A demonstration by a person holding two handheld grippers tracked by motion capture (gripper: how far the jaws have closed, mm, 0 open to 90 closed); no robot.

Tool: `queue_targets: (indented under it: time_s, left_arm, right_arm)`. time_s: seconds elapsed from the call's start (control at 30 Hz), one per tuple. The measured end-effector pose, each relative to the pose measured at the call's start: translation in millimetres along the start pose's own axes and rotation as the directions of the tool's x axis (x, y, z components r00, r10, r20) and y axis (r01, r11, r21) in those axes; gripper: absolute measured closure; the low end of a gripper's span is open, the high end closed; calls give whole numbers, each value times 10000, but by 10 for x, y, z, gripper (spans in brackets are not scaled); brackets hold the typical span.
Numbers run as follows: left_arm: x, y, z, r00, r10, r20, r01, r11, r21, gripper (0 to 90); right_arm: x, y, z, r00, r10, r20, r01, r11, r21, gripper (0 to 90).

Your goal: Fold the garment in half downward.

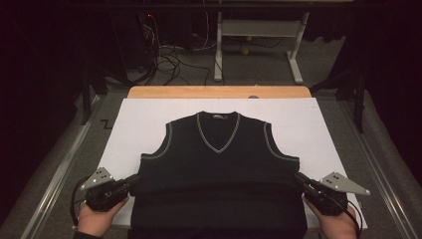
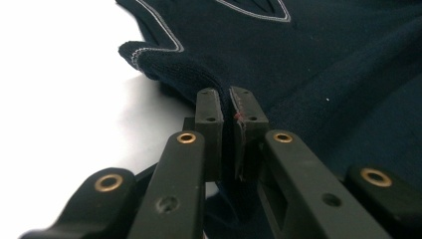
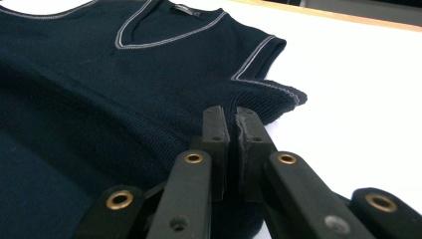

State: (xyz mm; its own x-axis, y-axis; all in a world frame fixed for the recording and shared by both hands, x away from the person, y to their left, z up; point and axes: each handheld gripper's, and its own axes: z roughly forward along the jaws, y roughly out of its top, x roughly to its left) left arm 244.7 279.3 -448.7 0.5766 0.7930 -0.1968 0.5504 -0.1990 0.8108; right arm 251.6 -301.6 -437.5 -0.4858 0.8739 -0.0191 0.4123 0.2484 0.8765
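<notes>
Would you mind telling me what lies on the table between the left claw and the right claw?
The dark vest spans the whole stretch, as the high view shows: the left claw pinches one side edge and the right claw the other.

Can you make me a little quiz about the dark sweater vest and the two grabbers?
1. True or false: the left gripper is pinching the edge of the vest.
2. What shape is the vest's neckline? A) round B) V C) square
3. What is the right gripper shut on?

Key: 1 true. 2 B. 3 the vest's other side edge, with cloth between its pads.
</notes>
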Motion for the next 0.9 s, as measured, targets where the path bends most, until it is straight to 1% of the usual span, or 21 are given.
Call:
queue_targets:
  time_s: [0.1,0.13,0.2,0.43,0.47,0.53,0.57,0.6,0.67,0.8,0.9]
  left_arm:
    - [-30,-68,-20,10000,44,80,-46,9997,243,797]
    - [-42,-95,-27,9999,87,112,-91,9993,370,797]
    - [-57,-129,-35,9998,140,153,-148,9985,523,797]
    - [-104,-246,-61,9997,210,140,-223,9946,1015,795]
    - [-104,-246,-61,9997,210,140,-223,9946,1015,795]
    - [-102,-270,-52,9997,195,166,-214,9926,1192,794]
    - [-99,-297,-32,9998,113,147,-133,9892,1461,794]
    - [-99,-297,-32,9998,113,147,-133,9892,1461,794]
    - [-103,-320,-17,9999,84,135,-105,9867,1625,794]
    - [-110,-332,-22,9999,95,99,-110,9863,1647,791]
    - [-100,-347,-13,9999,-17,121,-5,9841,1774,786]
  right_arm:
    - [26,-47,-53,9999,-90,-55,90,9999,78,853]
    - [46,-87,-85,9998,-176,-83,178,9997,192,853]
    - [55,-101,-96,9998,-187,-85,189,9995,252,853]
    - [143,-235,-219,9989,-372,-281,392,9967,718,851]
    - [143,-235,-219,9989,-372,-281,392,9967,718,851]
    - [165,-283,-239,9984,-440,-352,472,9945,938,850]
    - [182,-320,-254,9980,-499,-393,541,9922,1123,849]
    - [182,-320,-254,9980,-499,-393,541,9922,1123,849]
    - [196,-347,-265,9979,-490,-429,539,9910,1228,849]
    - [215,-388,-279,9970,-565,-521,636,9872,1460,844]
    - [215,-411,-276,9973,-483,-553,565,9860,1567,843]
